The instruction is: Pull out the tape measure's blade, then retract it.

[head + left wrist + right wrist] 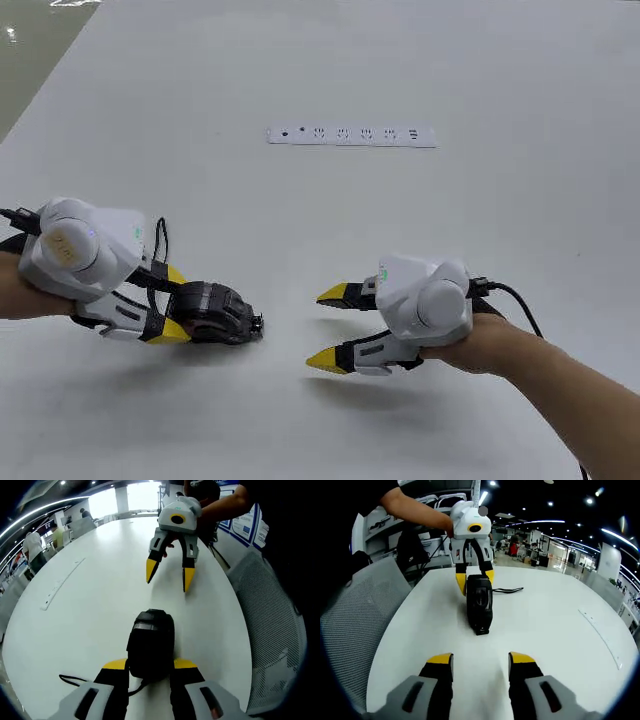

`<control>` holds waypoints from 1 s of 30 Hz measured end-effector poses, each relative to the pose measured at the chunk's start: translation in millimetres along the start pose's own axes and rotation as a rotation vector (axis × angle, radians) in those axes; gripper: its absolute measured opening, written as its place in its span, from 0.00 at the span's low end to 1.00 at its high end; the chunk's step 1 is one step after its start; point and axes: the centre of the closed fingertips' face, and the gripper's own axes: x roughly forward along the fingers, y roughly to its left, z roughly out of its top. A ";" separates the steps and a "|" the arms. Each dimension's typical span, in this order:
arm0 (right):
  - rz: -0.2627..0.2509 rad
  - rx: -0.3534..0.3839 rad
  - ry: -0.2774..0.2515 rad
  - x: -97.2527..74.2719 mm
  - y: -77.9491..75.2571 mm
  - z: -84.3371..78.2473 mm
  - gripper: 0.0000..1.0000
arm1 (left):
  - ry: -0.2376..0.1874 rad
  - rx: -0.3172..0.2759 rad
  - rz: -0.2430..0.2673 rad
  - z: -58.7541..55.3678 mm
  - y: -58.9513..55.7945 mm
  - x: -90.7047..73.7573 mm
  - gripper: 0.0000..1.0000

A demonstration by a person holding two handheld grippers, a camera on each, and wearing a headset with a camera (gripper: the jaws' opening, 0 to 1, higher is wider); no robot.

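Head view: at 8 o'clock my left gripper clamped the tape; my right gripper, at 5 o'clock, gaped empty. Left gripper view: nothing was drawn out of it. Right gripper view: tape at 12; I judged both pull and retract not yet done.

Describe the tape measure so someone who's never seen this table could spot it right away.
On the big white table, look nearer than the white power strip, toward the left gripper. The tape measure is the chunky black case clamped between its yellow-tipped jaws; the right gripper, open opposite, holds nothing.
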 end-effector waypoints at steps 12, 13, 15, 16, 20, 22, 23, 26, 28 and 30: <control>0.025 -0.009 0.014 29.8 0.3 10.0 0.35 | 0.009 -0.005 -0.007 -1.7 -1.2 -0.2 0.27; 0.026 -0.009 0.013 31.3 0.0 10.8 0.34 | 0.009 -0.006 -0.007 -1.6 -1.3 -0.2 0.27; 0.023 0.000 0.007 34.9 -1.6 12.5 0.34 | 0.008 -0.006 -0.004 -1.5 -1.4 -0.3 0.27; 0.022 0.002 0.006 36.5 -2.7 12.4 0.33 | 0.007 -0.004 -0.003 -1.5 -1.5 -0.3 0.27; 0.024 0.014 -0.001 42.1 -5.3 15.9 0.29 | 0.009 0.001 0.000 -1.3 -1.2 -0.3 0.27; 0.023 0.017 -0.004 44.8 -6.8 17.5 0.27 | 0.008 -0.001 -0.001 -0.8 -1.4 -0.1 0.26; 0.025 0.020 -0.005 45.9 -7.0 18.1 0.26 | 0.008 -0.001 -0.002 -0.6 -1.1 0.0 0.26; 0.038 0.021 -0.001 50.5 -5.4 18.6 0.24 | 0.009 -0.003 -0.004 -0.8 -1.1 -0.1 0.26; 0.045 0.014 0.006 52.9 -3.8 18.0 0.22 | 0.010 -0.003 -0.005 -0.8 -1.0 0.1 0.26; 0.052 0.010 0.014 55.8 -2.5 17.2 0.21 | 0.010 -0.005 -0.006 -0.9 -1.3 0.0 0.26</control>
